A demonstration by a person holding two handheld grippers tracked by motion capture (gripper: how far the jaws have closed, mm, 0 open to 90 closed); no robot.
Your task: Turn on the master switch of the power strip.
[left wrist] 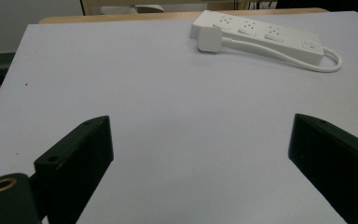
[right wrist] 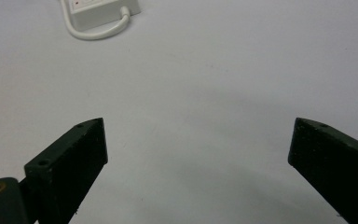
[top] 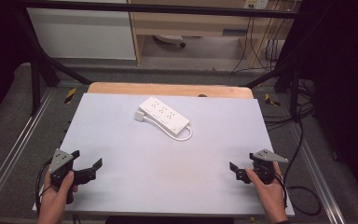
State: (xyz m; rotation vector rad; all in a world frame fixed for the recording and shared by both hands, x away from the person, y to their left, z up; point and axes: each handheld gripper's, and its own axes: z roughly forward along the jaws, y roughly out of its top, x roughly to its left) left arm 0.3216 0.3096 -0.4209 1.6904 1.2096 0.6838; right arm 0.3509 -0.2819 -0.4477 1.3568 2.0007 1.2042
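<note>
A white power strip (top: 164, 112) lies on the pale grey table top (top: 168, 154) toward the far middle, its white cable looped at the near-right end and a white plug (top: 140, 115) resting beside its left side. In the left gripper view the power strip (left wrist: 261, 35) and the plug (left wrist: 209, 39) sit far ahead at upper right. The strip's cable end (right wrist: 98, 14) shows at the top left of the right gripper view. My left gripper (top: 88, 158) is at the near left, open and empty. My right gripper (top: 242, 162) is at the near right, open and empty.
A wooden strip (top: 170, 89) runs along the table's far edge. Metal frame rails (top: 9, 149) flank both sides, with black cables (top: 303, 140) on the floor at right. Cabinets (top: 81, 32) stand beyond the table.
</note>
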